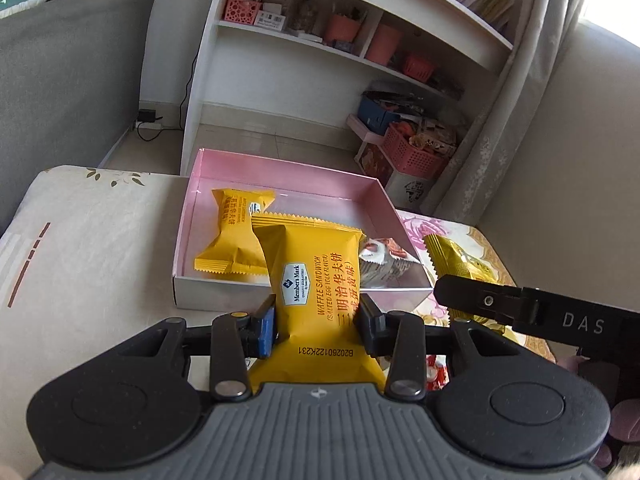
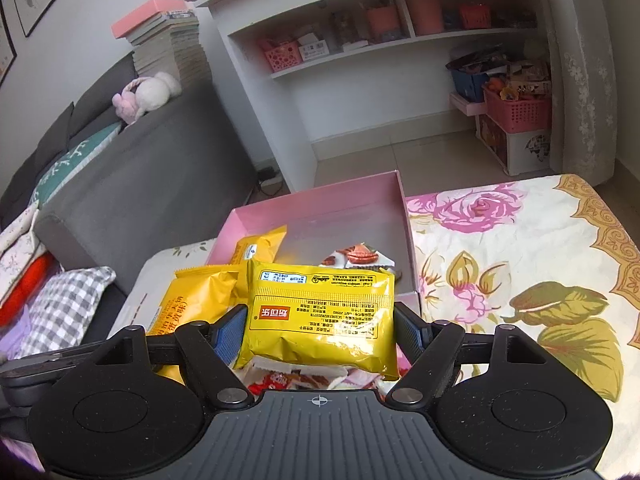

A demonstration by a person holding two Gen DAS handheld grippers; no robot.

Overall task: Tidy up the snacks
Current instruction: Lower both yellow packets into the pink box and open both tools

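- Left gripper (image 1: 318, 320) clamped on a yellow waffle sandwich pack (image 1: 316, 276); its fingers (image 1: 266, 330) press both sides of the pack, which stands upright, just in front of the near wall of the box.
- Right gripper (image 2: 320, 326) clamped on a wider yellow snack pack (image 2: 320, 316), back side with printed text facing the camera; blue-padded fingers (image 2: 230, 334) touch both short ends, jaws set wide.
- Pink box (image 1: 280, 168), open top, white outer wall, sits on a surface covered with a floral cloth (image 2: 500, 248); cannot tell what kind of surface lies under the cloth.
- Inside the box: another yellow pack (image 1: 230, 236) lying at the left side, and a white-and-red wrapped snack (image 1: 384, 260) near the front right.
- Left view: right gripper's black finger crosses in from the right edge, with its gold-yellow pack showing just behind it, right of the box.
- Right view: the left gripper's pack shows at left, beside the held pack.
- More red-and-white wrappers (image 2: 296, 380) lie on the cloth below the held packs, partly hidden.
- Background: white shelf unit (image 2: 360, 40) with pink baskets, grey sofa (image 2: 160, 168) with a plush toy.
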